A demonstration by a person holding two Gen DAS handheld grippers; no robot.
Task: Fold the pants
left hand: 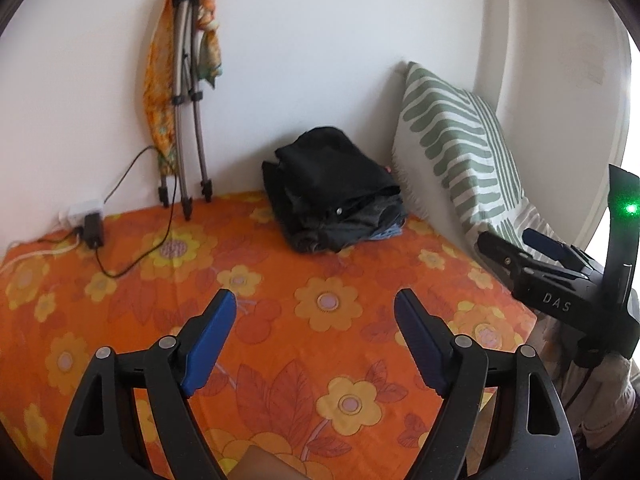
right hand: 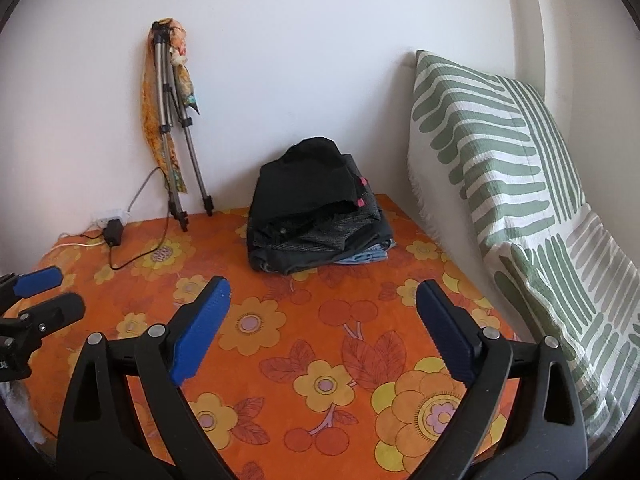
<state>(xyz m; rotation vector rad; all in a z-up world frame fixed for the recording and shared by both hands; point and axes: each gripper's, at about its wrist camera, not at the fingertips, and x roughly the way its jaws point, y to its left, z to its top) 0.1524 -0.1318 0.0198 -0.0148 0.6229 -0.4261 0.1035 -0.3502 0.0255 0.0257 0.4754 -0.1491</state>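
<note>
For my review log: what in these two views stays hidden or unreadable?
- Folded pile, both views: number of garments unclear; upper layers cover the lower ones.
- Plug block, left wrist view: too small for detail.
- Left gripper, right wrist view: body cut by the frame edge.
- Any unfolded pants: none in view.

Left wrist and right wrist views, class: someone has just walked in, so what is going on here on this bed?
Nothing is being handled right now. The left hand-held gripper and the right hand-held gripper both hover open and empty above the orange flower-patterned bedsheet. A stack of folded dark pants sits by the white wall, beside the green-and-white striped pillow. A folded metal tripod leans against the wall to the left.
</note>
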